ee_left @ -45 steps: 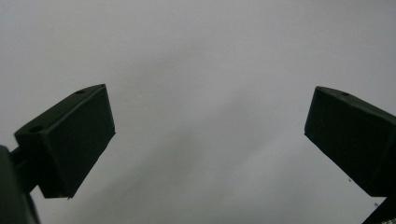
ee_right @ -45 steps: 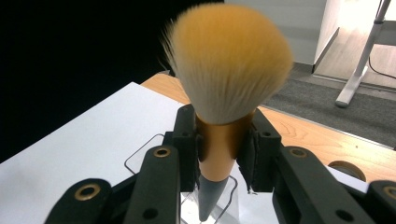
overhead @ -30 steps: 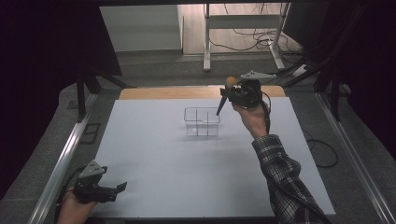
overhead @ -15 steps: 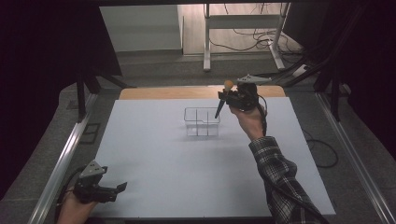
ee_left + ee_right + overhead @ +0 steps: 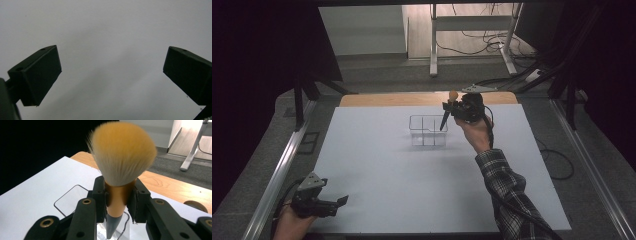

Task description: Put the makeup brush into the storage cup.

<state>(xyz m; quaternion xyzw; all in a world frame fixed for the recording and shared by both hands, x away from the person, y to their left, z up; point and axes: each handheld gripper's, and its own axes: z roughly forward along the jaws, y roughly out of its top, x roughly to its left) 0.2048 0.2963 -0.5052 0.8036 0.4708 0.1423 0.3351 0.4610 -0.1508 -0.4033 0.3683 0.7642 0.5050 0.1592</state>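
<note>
My right gripper (image 5: 451,106) is shut on a makeup brush (image 5: 445,119) with orange-tipped white bristles (image 5: 122,157), a copper collar and a dark pointed handle. The brush stands bristles up, gripped at the collar between the right gripper's (image 5: 119,195) pads. Its handle tip points down over the right end of a clear compartmented box (image 5: 428,131) at the table's middle; the box rim (image 5: 67,200) shows below the jaws. Whether the tip touches the box I cannot tell. My left gripper (image 5: 338,205) rests open at the front left corner, nothing between its jaws (image 5: 111,72).
The white table top (image 5: 387,175) has a wooden strip (image 5: 387,100) along its far edge. Metal rails (image 5: 277,175) run along both sides. A cable (image 5: 557,160) loops on the floor at the right. Desk legs (image 5: 433,45) stand beyond the table.
My right gripper has sunk a little with the brush, bringing the handle tip closer over the clear box. The left gripper has stayed where it was.
</note>
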